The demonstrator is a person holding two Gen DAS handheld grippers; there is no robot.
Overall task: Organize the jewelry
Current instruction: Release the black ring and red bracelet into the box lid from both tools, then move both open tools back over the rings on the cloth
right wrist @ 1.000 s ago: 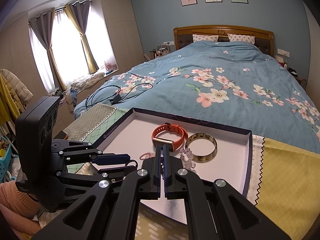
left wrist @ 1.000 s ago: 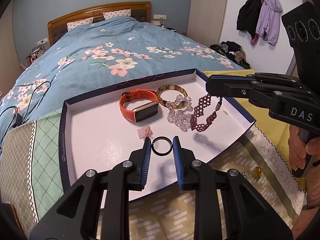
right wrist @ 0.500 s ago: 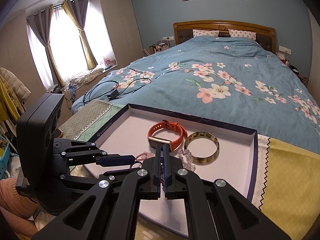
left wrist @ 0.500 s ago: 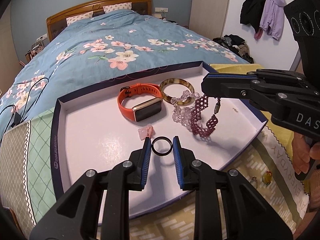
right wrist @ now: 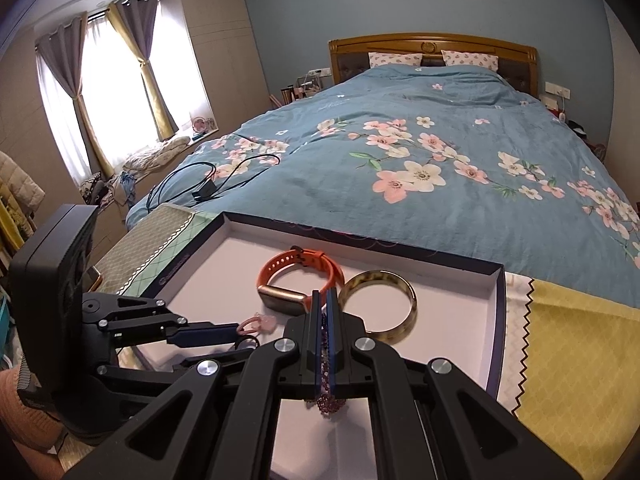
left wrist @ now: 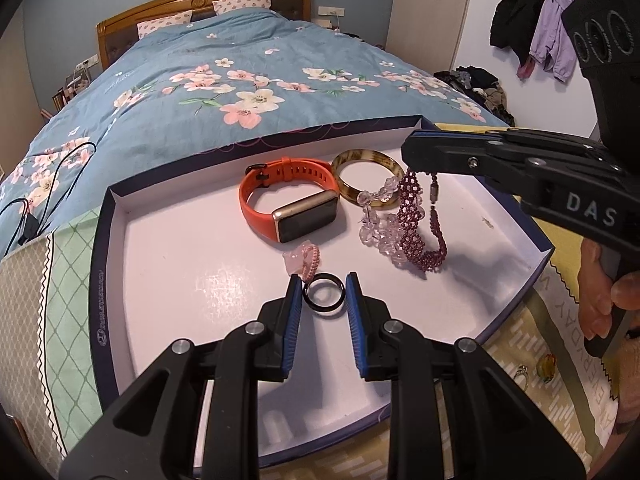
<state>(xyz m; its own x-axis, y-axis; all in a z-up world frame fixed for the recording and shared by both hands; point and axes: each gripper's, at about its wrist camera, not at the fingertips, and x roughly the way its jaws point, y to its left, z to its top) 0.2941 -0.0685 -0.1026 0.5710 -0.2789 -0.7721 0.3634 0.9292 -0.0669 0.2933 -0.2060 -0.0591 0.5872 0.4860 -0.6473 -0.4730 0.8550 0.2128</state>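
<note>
Home bedroom: floral bed [right wrist: 420,152] (curtained window [right wrist: 112,92]).

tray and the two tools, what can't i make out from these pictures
- Black ring in the left tool: left wrist view shows it between the pads, but not clearly whether they press it.
- Purple bead bracelet: right wrist view hides most of it inside the shut right tool.
- Tray near edge: both views, covered by the tools.
- Small pieces on the cloth: left wrist view, too small to identify.

The small trinkets [left wrist: 536,370] beside the box [left wrist: 105,280] — rings, perhaps — are too small to tell.
</note>
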